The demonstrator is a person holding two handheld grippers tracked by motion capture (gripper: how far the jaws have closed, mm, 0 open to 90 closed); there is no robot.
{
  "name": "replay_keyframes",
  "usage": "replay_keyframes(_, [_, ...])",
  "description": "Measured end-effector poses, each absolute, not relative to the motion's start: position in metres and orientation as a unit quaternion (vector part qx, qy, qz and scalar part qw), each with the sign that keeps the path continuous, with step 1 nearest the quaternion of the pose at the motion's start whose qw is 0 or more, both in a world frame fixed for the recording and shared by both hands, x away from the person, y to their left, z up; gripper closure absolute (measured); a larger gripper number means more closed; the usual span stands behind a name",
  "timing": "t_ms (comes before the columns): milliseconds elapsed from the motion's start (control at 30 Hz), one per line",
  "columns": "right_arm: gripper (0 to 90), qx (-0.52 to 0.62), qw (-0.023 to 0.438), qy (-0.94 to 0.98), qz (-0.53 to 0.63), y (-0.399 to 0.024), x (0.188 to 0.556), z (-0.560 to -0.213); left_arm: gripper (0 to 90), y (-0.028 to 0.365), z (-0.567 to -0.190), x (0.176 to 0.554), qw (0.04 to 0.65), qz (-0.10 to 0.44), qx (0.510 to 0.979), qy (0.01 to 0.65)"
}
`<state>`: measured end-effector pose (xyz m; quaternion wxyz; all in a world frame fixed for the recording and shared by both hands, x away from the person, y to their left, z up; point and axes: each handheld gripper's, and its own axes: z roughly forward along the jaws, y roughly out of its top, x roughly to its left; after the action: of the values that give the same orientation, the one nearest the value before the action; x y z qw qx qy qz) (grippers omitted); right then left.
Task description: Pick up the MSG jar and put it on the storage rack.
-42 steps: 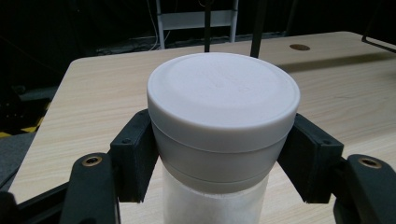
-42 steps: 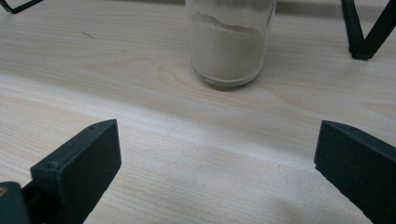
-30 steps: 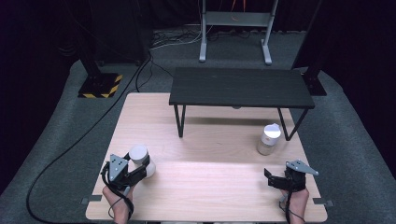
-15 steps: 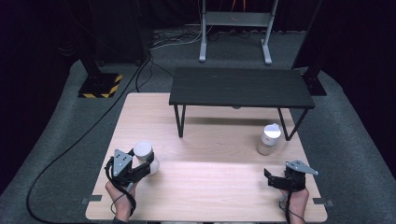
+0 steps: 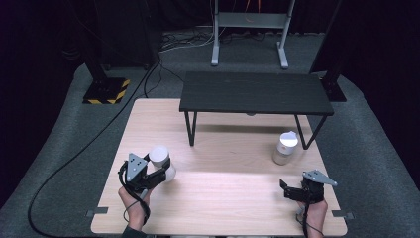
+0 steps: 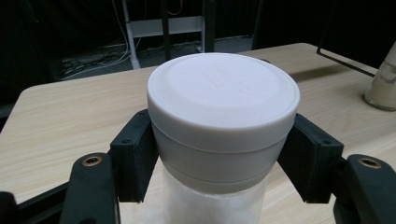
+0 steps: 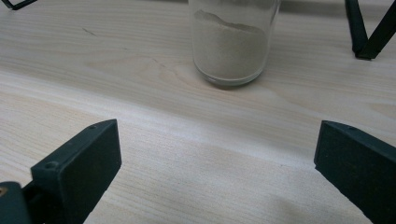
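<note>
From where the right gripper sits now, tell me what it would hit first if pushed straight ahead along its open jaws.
Most likely the clear glass jar of beige powder with a white lid, standing upright straight ahead of the right gripper. Bare light wooden table lies between them. The gripper view puts the jar roughly centred, though depth is hard to judge.

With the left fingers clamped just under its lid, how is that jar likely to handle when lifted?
The jar looks rigid and probably smooth, so it could slip. The white powder inside likely makes it fairly heavy. The left gripper grips below the wide lid, which may catch it.
</note>
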<state>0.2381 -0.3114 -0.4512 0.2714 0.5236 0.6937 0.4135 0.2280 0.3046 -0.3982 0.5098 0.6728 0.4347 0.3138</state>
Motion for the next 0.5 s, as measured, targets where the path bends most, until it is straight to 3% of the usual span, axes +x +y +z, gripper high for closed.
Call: replay_keyframes(500, [0.0, 0.523, 0.271, 0.693, 0.416, -0.312, 0.238, -0.452, 34.1, 0.300, -0.384, 0.247, 0.524, 0.287, 0.683, 0.420])
